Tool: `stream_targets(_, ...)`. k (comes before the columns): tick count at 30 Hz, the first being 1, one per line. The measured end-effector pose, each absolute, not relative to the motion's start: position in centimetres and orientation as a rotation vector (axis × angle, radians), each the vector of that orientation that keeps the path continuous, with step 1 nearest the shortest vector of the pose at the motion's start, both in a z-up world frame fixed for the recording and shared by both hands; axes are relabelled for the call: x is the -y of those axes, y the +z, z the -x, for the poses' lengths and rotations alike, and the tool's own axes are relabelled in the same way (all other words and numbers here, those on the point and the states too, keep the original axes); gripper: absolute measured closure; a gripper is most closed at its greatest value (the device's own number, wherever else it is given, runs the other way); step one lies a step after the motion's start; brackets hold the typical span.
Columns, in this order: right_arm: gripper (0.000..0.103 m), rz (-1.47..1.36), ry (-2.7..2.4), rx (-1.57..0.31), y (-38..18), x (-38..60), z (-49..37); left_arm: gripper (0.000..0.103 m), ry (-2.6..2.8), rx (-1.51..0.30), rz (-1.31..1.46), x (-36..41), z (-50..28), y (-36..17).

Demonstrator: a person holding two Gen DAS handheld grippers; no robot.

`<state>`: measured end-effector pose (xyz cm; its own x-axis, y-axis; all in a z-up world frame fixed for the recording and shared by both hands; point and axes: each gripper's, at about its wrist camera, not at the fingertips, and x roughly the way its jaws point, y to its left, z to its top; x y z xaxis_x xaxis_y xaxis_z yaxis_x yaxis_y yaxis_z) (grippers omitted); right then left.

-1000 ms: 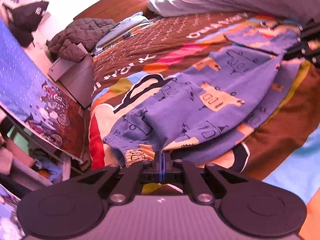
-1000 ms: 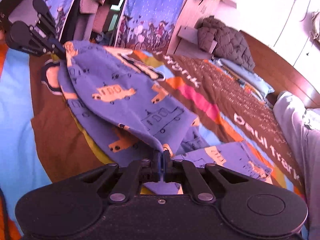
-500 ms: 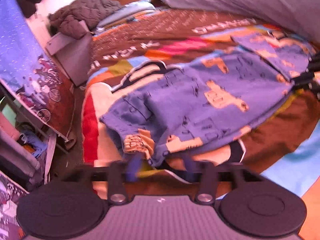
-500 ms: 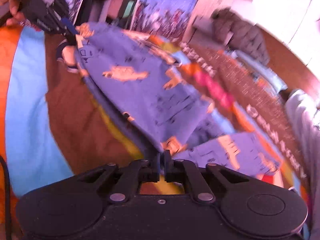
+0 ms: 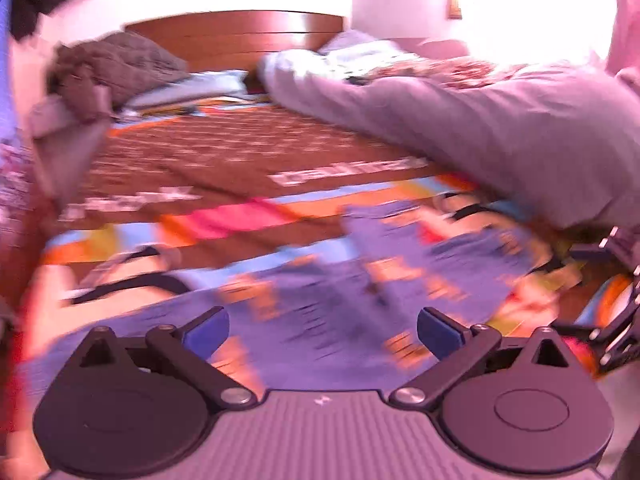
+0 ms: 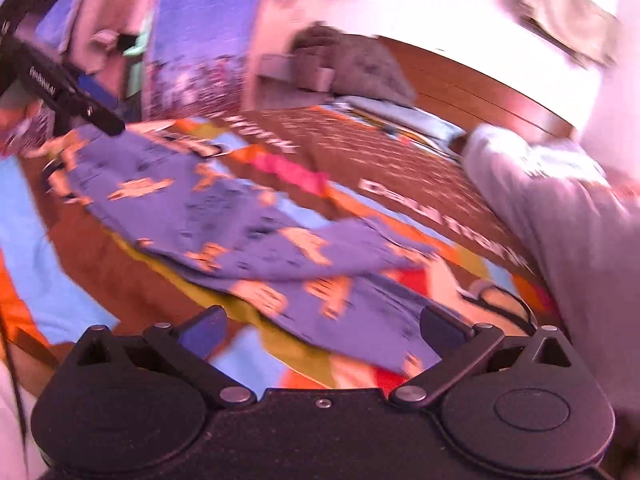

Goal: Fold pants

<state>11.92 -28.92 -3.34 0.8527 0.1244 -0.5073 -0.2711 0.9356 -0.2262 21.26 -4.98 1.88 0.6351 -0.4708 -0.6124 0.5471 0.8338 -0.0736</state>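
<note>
Both grippers are empty, jaws spread wide. The left gripper hangs over the near part of the purple printed pants; the right gripper sits over their other end. The pants lie flat on the colourful bedspread, one layer folded over another (both views motion-blurred, so seam lines can't be read).

Judgement: one fold is laid and the next grasp is pending. To do it well, come down on a folded edge, pinch both layers together, take matching corners with each side, and lift level so the stack doesn't skew.

Room: the grey duvet crowds the pants' far side, touching or nearly so (can't tell which). Open bedspread lies toward the wooden headboard and on the blue patch beside the pants. The dark quilted jacket is well apart.
</note>
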Motion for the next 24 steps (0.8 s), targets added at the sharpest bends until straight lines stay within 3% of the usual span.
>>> stream_targets(7, 0.001, 0.133, 0.154, -0.521, -3.4, 35.7, -10.2, 0.002, -0.681, -0.742, -0.084, 14.0, -25.5, -3.0)
stream_targets(8, 0.001, 0.133, 0.163, -0.528, -3.3, 36.3, -10.2, 0.005, -0.666, -0.756, -0.060, 14.3, -26.0, -3.7)
stream_targets(10, 0.001, 0.155, 0.173, -0.542, -3.2, 37.3, -10.6, 0.025, -0.604, -0.774, 0.003, 14.7, -26.8, -4.9)
stream_targets(14, 0.002, 0.111, 0.205, -0.589, -2.4, 39.3, -14.0, 0.037, -0.536, -0.835, 0.103, 14.7, -28.6, -6.8)
stream_targets(22, 0.040, -0.017, 0.270, -0.716, 0.2, 38.5, -28.0, 0.048, -0.526, -0.836, 0.298, 11.5, -28.3, -8.6)
stream_targets(24, 0.044, -0.024, 0.292, -0.777, -0.2, 36.3, -32.7, 0.050, -0.534, -0.820, 0.302, 11.2, -27.9, -8.9)
